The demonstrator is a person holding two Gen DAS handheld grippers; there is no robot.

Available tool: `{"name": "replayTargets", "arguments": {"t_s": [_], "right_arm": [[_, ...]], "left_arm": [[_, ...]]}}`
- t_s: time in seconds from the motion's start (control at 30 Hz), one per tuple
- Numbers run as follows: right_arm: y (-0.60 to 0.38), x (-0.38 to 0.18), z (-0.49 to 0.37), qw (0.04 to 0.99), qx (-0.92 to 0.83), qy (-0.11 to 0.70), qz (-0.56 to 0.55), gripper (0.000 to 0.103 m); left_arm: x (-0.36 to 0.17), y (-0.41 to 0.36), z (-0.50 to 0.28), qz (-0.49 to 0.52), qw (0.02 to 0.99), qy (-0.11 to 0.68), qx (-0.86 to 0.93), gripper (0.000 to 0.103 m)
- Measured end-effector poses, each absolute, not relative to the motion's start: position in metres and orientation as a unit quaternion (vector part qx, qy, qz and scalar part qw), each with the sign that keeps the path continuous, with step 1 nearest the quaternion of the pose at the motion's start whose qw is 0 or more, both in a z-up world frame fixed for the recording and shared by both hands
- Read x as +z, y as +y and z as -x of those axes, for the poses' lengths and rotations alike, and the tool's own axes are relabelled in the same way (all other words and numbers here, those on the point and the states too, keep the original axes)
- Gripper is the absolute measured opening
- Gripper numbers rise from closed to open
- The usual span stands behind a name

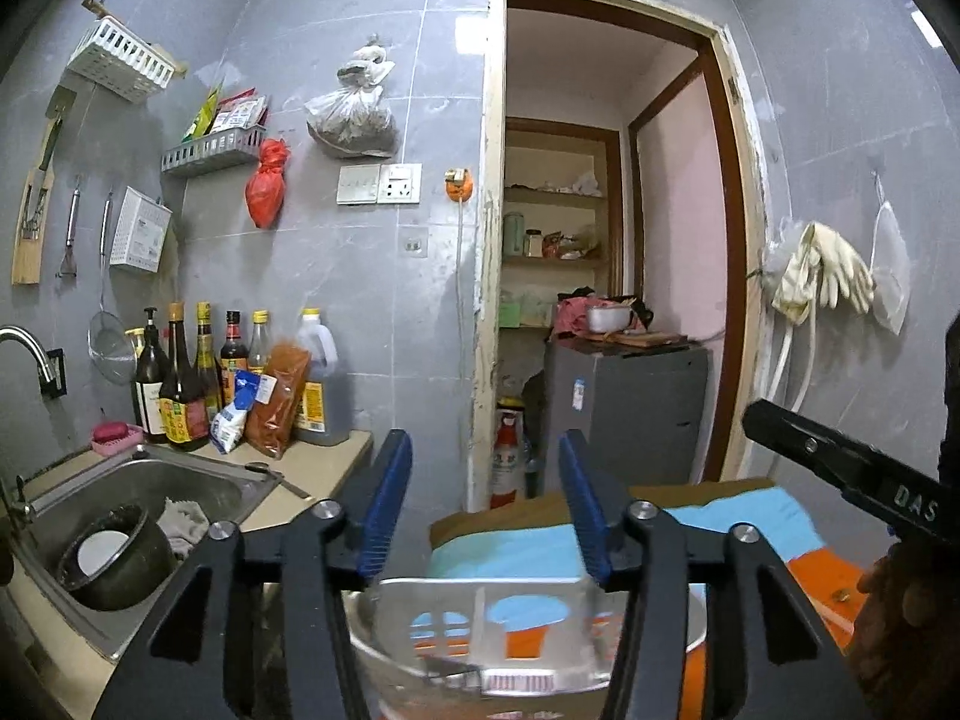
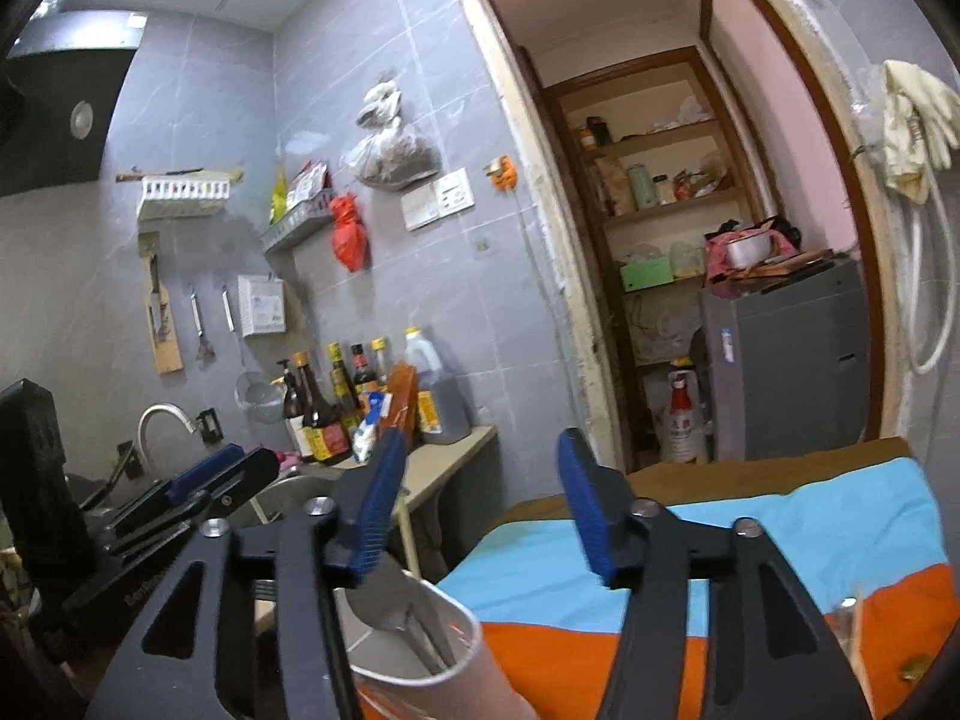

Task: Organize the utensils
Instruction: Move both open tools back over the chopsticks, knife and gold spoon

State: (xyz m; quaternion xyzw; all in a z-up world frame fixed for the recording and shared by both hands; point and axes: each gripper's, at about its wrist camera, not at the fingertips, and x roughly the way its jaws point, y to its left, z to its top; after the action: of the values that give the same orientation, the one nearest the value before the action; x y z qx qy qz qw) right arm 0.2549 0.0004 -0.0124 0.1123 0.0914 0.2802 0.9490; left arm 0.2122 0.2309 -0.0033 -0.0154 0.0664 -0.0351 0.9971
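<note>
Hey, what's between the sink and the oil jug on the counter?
In the left wrist view, a row of sauce bottles and two food packets stand between the sink and the oil jug.

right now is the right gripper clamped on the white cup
No, the right gripper stands open with nothing between its blue pads, and the white cup with utensils in it sits below them, untouched.

Both views are evenly lit by soft, cool indoor light with weak shadows. Pale glare patches sit on the grey wall tiles (image 1: 360, 276). Fisheye distortion bows the door frame (image 1: 489, 240) and blackens the corners. The near white holder (image 2: 420, 648) and the clear basket (image 1: 516, 630) look smeared and out of focus; the far walls are sharper.
</note>
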Motion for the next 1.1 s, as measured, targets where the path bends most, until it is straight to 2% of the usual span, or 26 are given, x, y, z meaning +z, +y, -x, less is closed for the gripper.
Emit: {"name": "replayTargets", "arguments": {"t_s": [0.07,0.13,0.23,0.33,0.5,0.8,1.1], "right_arm": [[-0.014,-0.006,-0.249,0.952,0.27,0.089,-0.111,0.066],[-0.031,0.001,-0.241,0.956,0.26,0.084,-0.109,0.08],[-0.053,0.009,-0.229,0.962,0.243,0.077,-0.101,0.091],[-0.079,0.015,-0.218,0.967,0.223,0.076,-0.097,0.103],[-0.119,0.019,-0.199,0.975,0.191,0.076,-0.085,0.103],[-0.176,-0.003,-0.185,0.983,0.143,0.103,-0.06,0.103],[-0.219,-0.057,-0.205,0.972,0.11,0.198,-0.065,0.103]], "left_arm": [[0.005,0.222,-0.209,0.032,0.996,0.068,-0.04,0.059],[0.012,0.213,-0.205,0.044,0.996,0.067,-0.043,0.073],[0.021,0.195,-0.2,0.052,0.995,0.067,-0.052,0.085],[0.026,0.17,-0.195,0.049,0.995,0.071,-0.06,0.093],[0.026,0.131,-0.188,0.036,0.994,0.071,-0.076,0.097],[0.002,0.06,-0.183,0.009,0.988,0.108,-0.108,0.097],[-0.046,0.015,-0.204,0.001,0.975,0.183,-0.128,0.097]]}}
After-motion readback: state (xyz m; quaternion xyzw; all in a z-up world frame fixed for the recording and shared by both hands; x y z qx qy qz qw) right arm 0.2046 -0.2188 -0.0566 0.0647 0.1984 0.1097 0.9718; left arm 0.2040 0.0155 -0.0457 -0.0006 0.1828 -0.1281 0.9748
